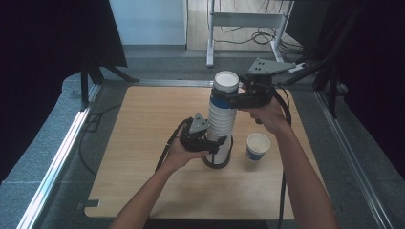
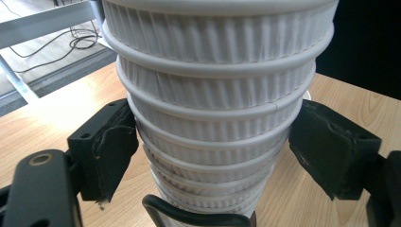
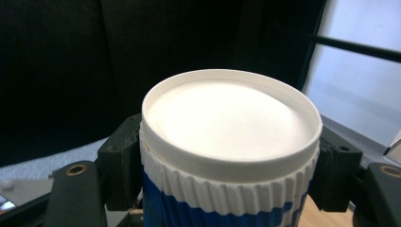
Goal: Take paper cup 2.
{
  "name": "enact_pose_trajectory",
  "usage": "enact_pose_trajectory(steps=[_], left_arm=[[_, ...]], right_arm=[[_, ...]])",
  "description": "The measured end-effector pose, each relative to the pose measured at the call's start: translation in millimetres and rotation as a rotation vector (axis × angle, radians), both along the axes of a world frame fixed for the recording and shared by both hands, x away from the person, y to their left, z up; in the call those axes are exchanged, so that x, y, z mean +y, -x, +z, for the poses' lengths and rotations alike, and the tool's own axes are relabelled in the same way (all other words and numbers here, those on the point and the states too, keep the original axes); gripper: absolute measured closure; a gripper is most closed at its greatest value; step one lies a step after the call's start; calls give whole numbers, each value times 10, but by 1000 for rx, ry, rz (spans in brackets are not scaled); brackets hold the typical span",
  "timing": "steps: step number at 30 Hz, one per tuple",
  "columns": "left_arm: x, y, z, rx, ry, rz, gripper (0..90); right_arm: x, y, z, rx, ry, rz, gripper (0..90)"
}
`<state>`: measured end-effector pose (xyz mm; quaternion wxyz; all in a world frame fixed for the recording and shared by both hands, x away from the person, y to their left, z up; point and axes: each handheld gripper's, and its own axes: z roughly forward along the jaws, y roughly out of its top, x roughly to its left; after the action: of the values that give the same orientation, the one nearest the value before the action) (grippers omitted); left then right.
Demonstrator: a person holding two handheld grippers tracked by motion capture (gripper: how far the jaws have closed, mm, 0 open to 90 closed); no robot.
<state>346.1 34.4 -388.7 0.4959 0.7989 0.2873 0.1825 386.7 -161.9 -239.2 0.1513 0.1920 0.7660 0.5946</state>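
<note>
A tall stack of ribbed white paper cups [image 1: 221, 124] stands upside down in the middle of the wooden table [image 1: 143, 124]. My left gripper [image 1: 218, 145] is shut on the stack's lower part, and in the left gripper view both pads [image 2: 116, 151] press against the stack's ribbed sides [image 2: 213, 94]. The top cup [image 1: 225, 85], white with a blue band, has its flat base up. My right gripper [image 1: 227, 98] is shut on it from the right. In the right gripper view the jaws flank this top cup [image 3: 227, 123] just under its base rim.
A single paper cup [image 1: 258, 146] stands mouth up on the table to the right of the stack. A black ring [image 1: 216, 164] circles the stack's foot. Metal frame legs and cables [image 1: 248, 33] lie on the floor beyond the table's far edge.
</note>
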Motion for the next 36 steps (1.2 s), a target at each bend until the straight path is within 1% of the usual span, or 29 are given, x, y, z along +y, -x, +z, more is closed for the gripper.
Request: enact_pose_trajectory(steps=[2,5,10,11,15,16,19,22,23,29,36], left_arm=[[-6,1,1,-2,-1,1,172],[-8,-1,1,1,1,-1,172],[-5,-5,-3,1,7,-1,173],[-2,-7,-1,1,2,-2,173],[-2,-4,1,4,1,-3,173],[4,-6,3,2,-8,-9,173],[2,-7,2,3,-3,-8,173],[0,-9,2,2,-4,-8,173],[-3,-6,1,8,0,-7,173],[-4,-7,1,6,-2,-6,173],[-1,-6,0,1,-5,-5,173]], right_arm=[[-28,11,40,-7,-25,-6,269],[-49,30,103,-24,-38,-16,270],[-91,75,216,-52,-82,-39,271],[-97,82,233,-56,-89,-41,271],[-138,135,342,-80,-105,-48,273],[-151,153,368,-84,-109,-50,273],[-201,203,444,-107,-122,-53,274],[-260,252,509,-118,-134,-57,274],[-279,266,526,-123,-139,-56,274],[-408,364,591,-142,-138,-61,275],[-595,510,569,-160,-149,-67,274]])
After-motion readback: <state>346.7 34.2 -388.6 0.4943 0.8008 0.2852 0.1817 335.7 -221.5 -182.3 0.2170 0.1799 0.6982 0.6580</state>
